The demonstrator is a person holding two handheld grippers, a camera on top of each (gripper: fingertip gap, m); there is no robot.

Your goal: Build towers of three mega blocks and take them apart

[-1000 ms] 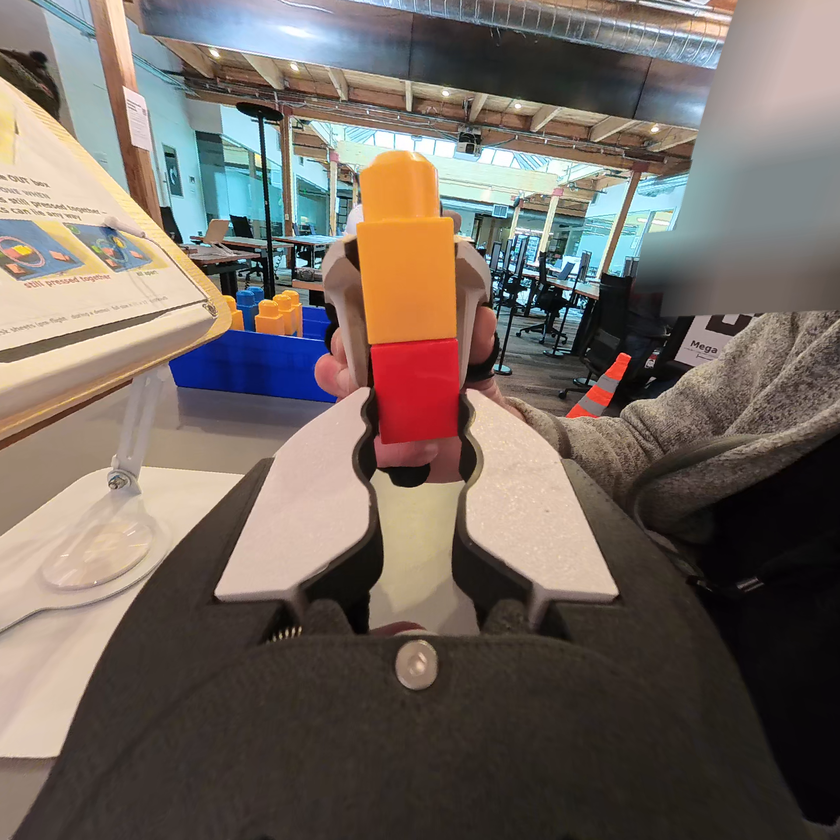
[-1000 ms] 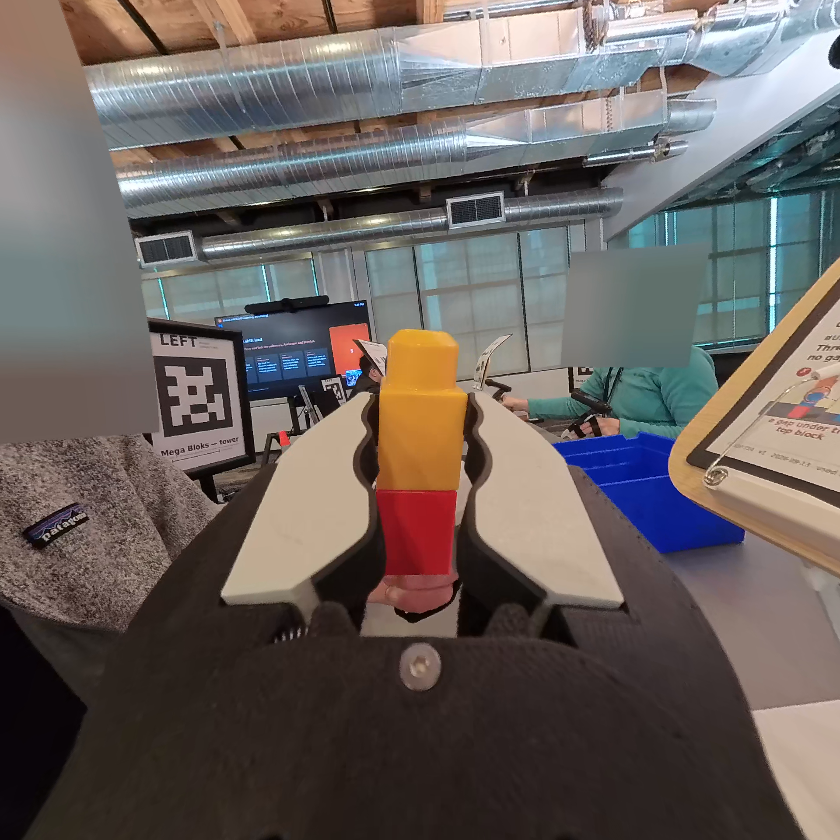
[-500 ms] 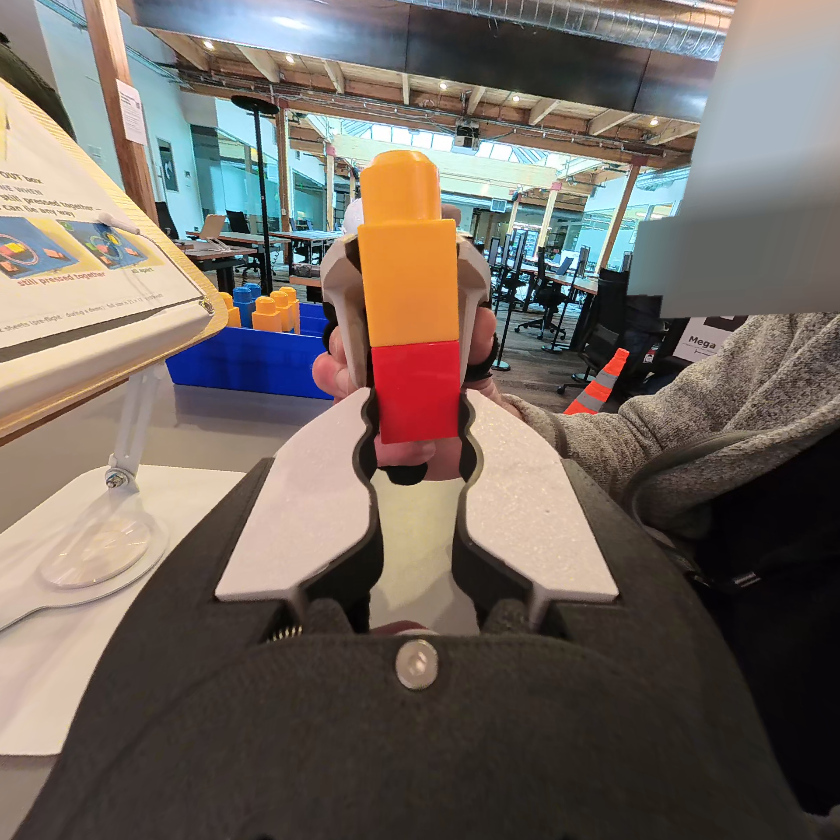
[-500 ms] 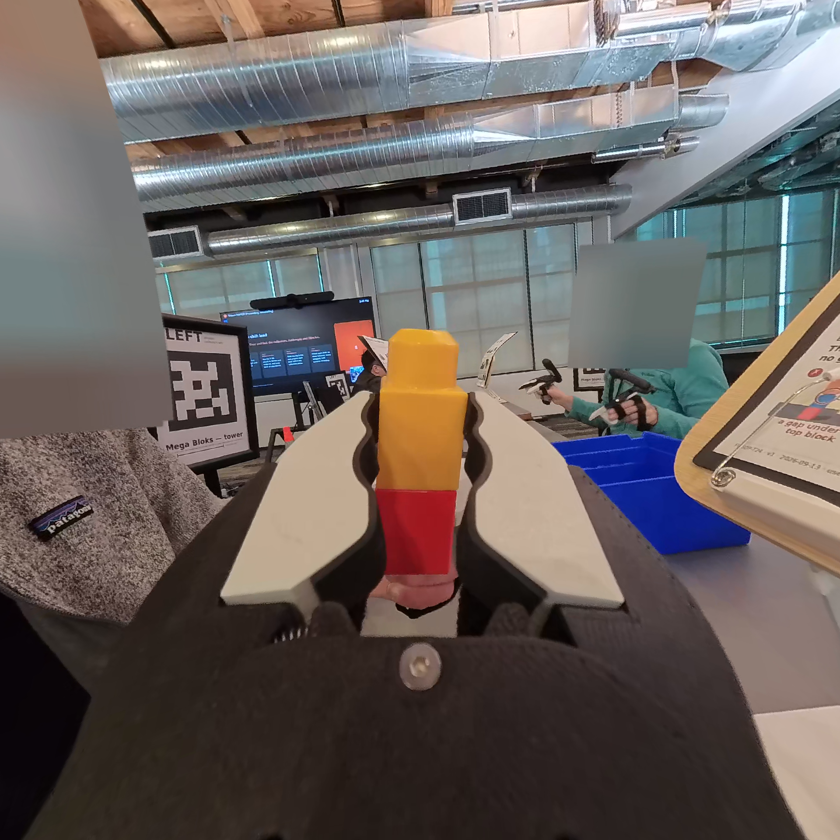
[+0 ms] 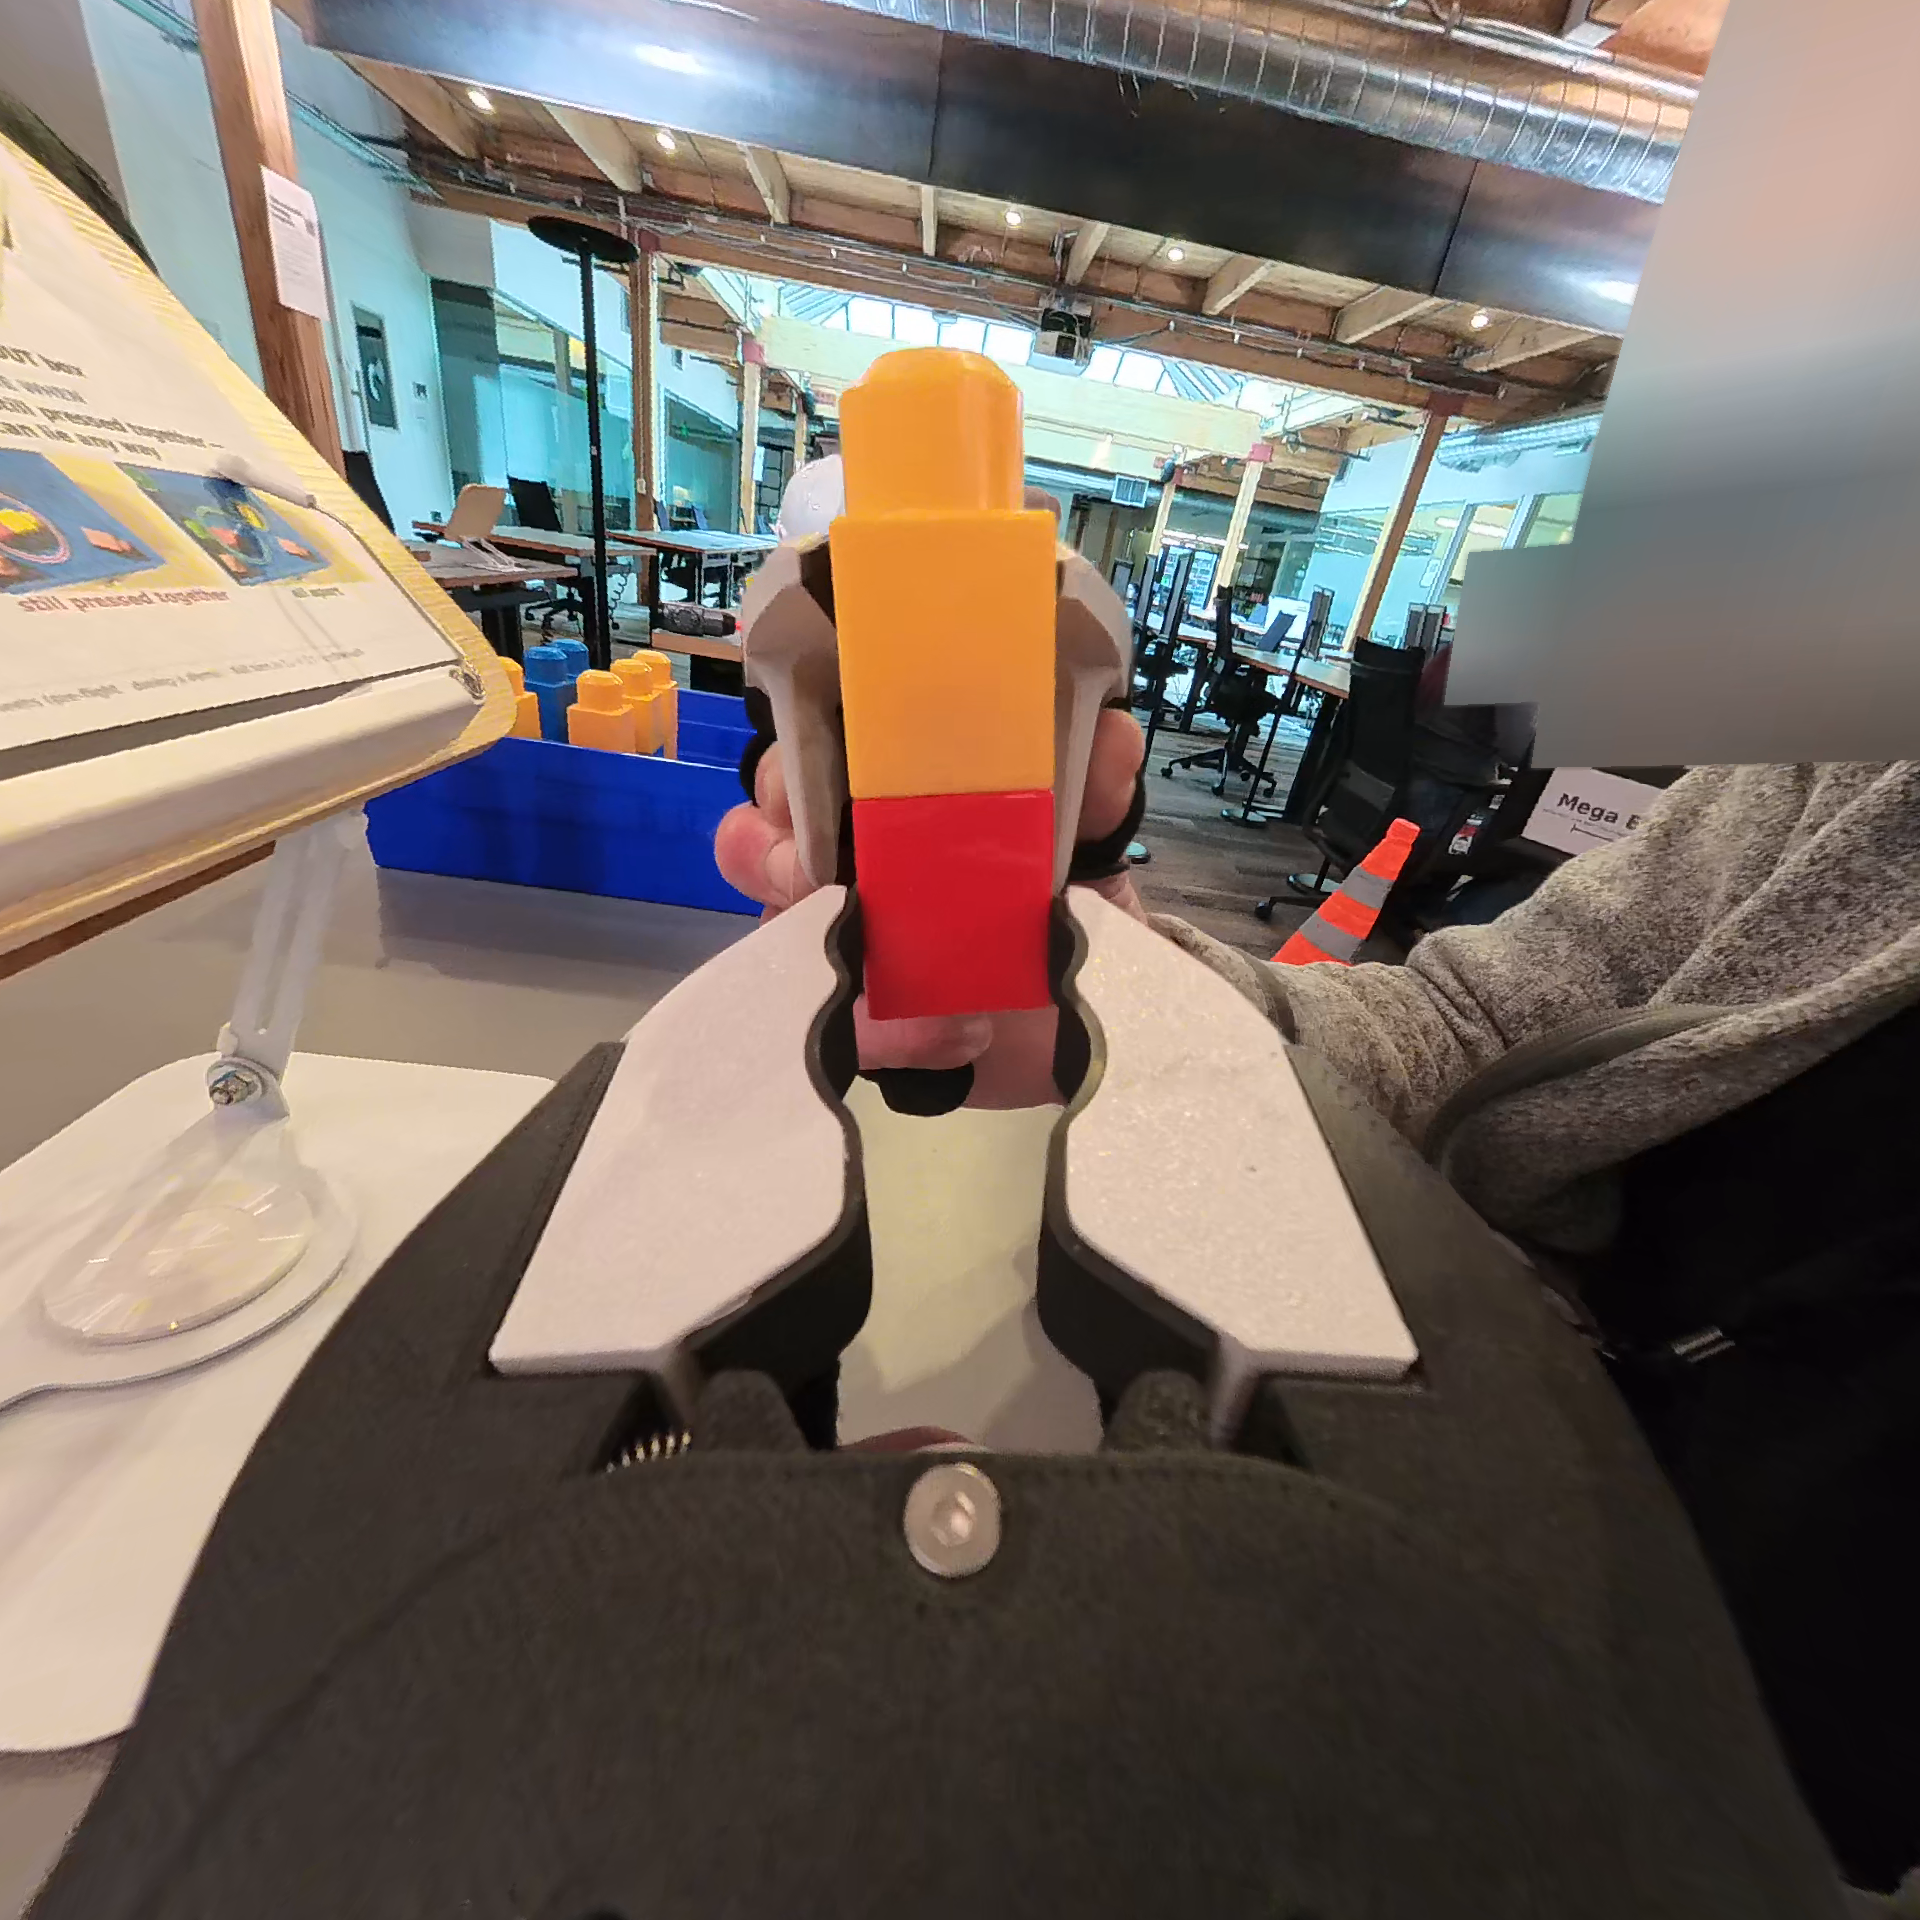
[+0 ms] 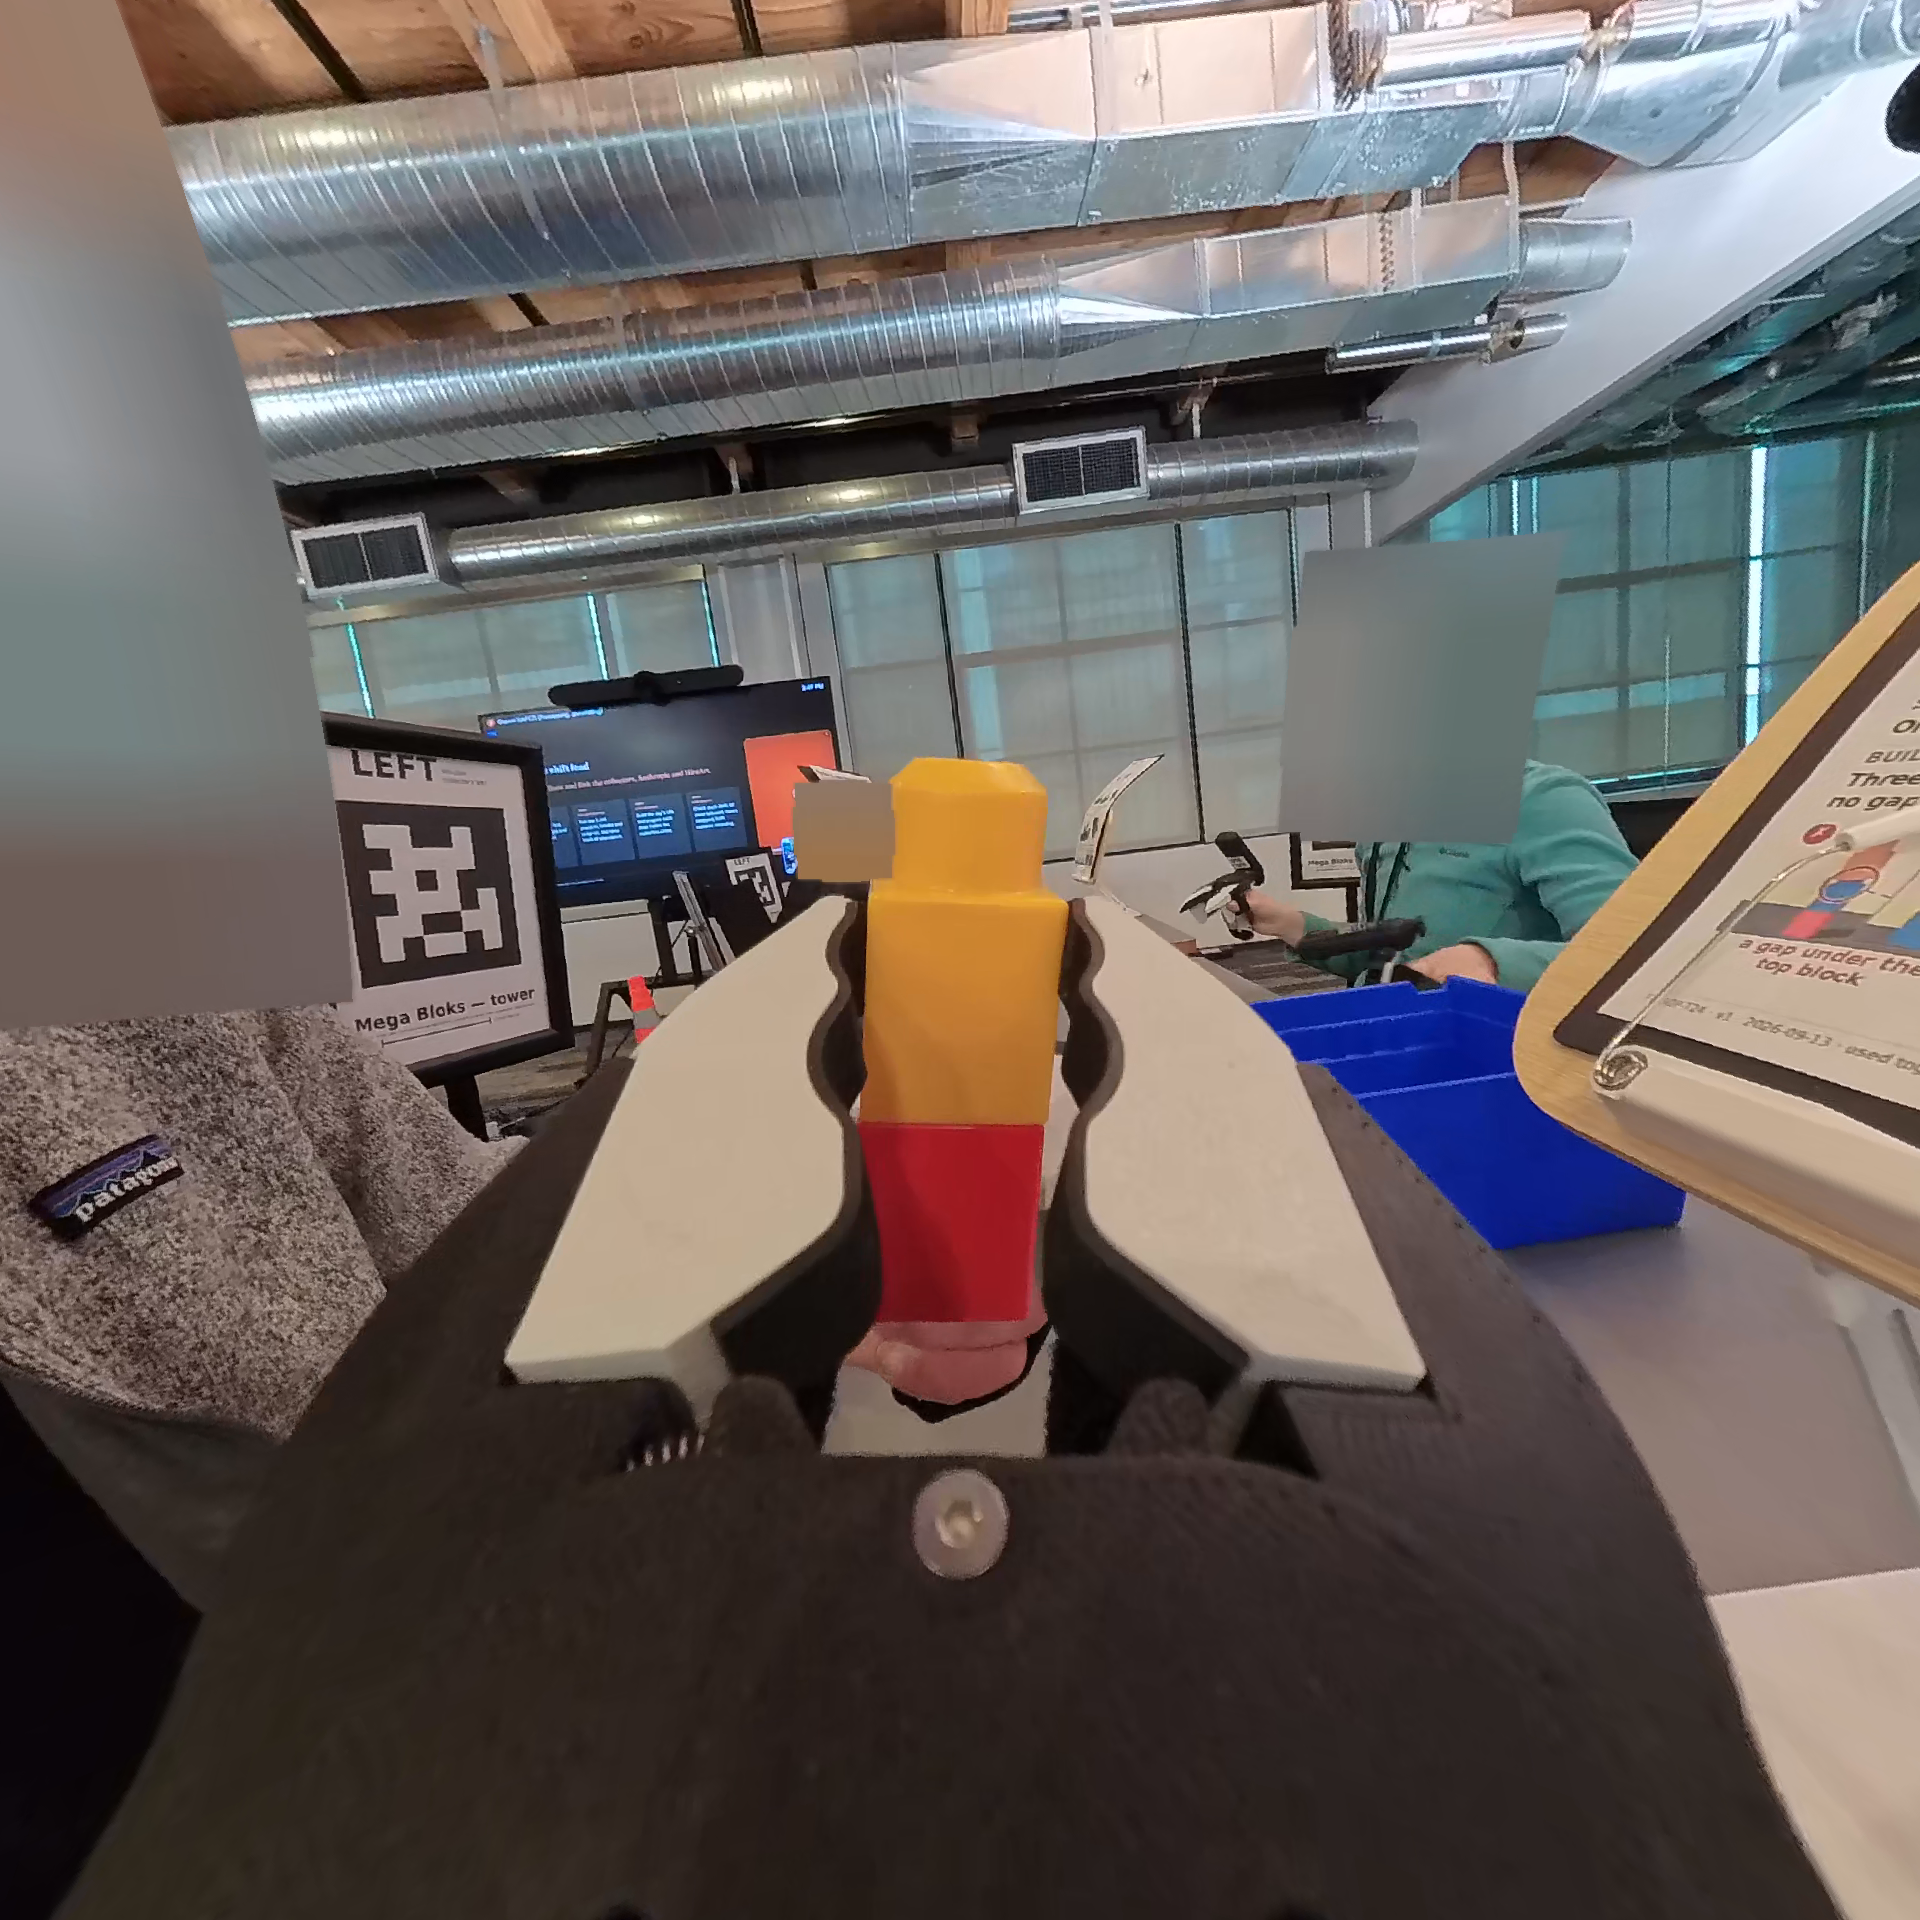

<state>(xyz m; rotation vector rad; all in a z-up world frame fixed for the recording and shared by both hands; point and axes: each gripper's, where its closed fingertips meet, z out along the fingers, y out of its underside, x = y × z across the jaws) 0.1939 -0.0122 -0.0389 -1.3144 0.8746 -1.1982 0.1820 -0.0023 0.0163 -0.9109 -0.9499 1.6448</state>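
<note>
A two-block stack, an orange block (image 5: 940, 644) on a red block (image 5: 951, 904), is held in the air between both grippers. My left gripper (image 5: 951, 925) is shut on the red block, its pads against the block's sides. In the left wrist view the right gripper's fingers (image 5: 790, 707) flank the orange block from the far side. In the right wrist view my right gripper (image 6: 961, 935) is shut on the orange block (image 6: 961, 997), with the red block (image 6: 956, 1226) lower between the fingers. The two blocks are joined with no gap showing.
A blue bin (image 5: 561, 821) with orange and blue blocks stands on the grey table behind, and also shows in the right wrist view (image 6: 1455, 1122). An instruction board on a stand (image 5: 187, 623) is at the left, over a white mat (image 5: 156, 1455). A person's grey sleeve (image 5: 1558, 935) is at the right. Across from one pair of fingers to the other is roughly 5 centimeters.
Both grippers keep their hold on the joined stack. The views shift only slightly.
</note>
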